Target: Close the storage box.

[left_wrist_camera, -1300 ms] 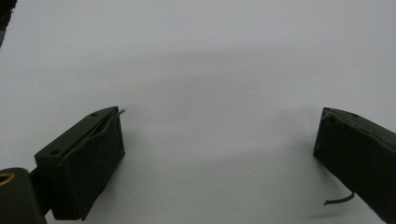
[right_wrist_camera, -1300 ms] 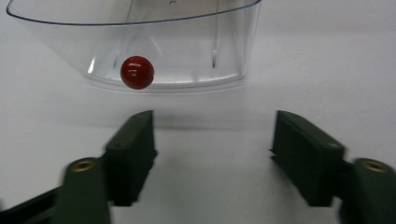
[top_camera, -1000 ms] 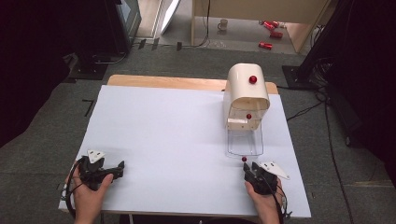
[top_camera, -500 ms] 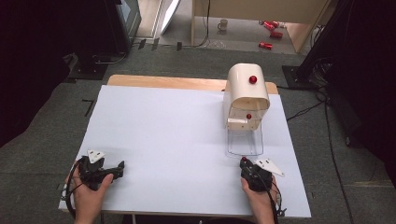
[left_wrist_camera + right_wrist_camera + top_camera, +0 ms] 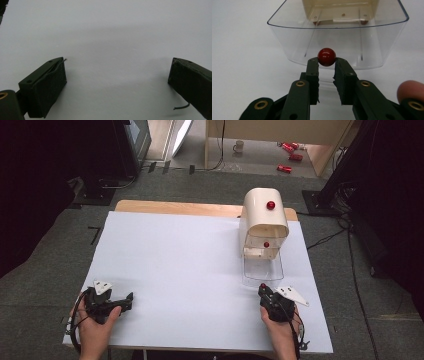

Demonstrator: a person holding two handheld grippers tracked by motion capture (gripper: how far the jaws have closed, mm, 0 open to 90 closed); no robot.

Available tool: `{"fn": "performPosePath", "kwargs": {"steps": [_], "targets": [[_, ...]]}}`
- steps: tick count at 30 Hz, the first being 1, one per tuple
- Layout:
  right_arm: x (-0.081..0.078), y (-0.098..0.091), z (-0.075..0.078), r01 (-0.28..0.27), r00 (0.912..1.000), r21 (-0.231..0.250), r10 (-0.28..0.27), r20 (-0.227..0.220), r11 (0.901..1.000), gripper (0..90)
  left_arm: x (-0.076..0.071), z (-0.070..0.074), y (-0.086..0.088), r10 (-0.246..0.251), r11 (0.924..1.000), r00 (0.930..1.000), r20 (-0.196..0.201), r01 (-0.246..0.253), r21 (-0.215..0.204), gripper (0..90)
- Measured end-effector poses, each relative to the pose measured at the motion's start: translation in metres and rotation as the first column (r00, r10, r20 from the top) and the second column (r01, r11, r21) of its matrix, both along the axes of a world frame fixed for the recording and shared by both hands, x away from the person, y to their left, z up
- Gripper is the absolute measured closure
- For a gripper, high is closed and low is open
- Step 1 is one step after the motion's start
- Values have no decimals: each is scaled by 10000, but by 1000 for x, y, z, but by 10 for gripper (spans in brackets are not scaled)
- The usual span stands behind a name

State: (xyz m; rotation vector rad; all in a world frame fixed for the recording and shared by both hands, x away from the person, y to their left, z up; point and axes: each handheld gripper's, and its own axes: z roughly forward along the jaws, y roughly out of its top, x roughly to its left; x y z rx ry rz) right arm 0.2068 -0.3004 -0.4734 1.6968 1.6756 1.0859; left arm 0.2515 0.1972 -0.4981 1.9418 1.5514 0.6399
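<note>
The right gripper (image 5: 261, 288) has edged toward the clear tray (image 5: 262, 270), fingers just closing on its red knob (image 5: 326, 56), apparently to pull it. The left gripper (image 5: 127, 299) rests open, far left of the tray.

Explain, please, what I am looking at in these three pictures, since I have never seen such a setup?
A person sits at a white table with a hand-held two-jaw tool in each hand. The high view looks down from above; the other two come from cameras riding on each tool. The left gripper rests open over bare table. The right gripper has just closed its fingers on a small red knob at the front of a clear drawer, which is pulled out of a cream, round-topped cabinet.
</note>
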Motion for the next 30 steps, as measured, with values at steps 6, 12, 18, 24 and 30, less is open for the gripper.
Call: {"fn": "performPosePath", "kwargs": {"steps": [6,12,18,24,30], "targets": [[8,-1,8,123,9999,-14,-123,9,9999,754,0,0,0,-1,10000,10000,4,1,0,16],[19,-3,17,112,9999,4,-112,131,9999,754,0,0,0,-2,10000,10000,1,2,3,16],[28,-4,19,90,9999,26,-91,69,10000,754,0,0,0,-11,10000,10000,-8,11,6,16],[41,-5,19,114,9999,66,-114,18,9999,754,0,0,0,0,10000,10000,3,0,1,16],[52,-4,18,135,9999,-8,-135,1,9999,754,0,0,0,-2,10000,10000,2,2,-1,16]]}}
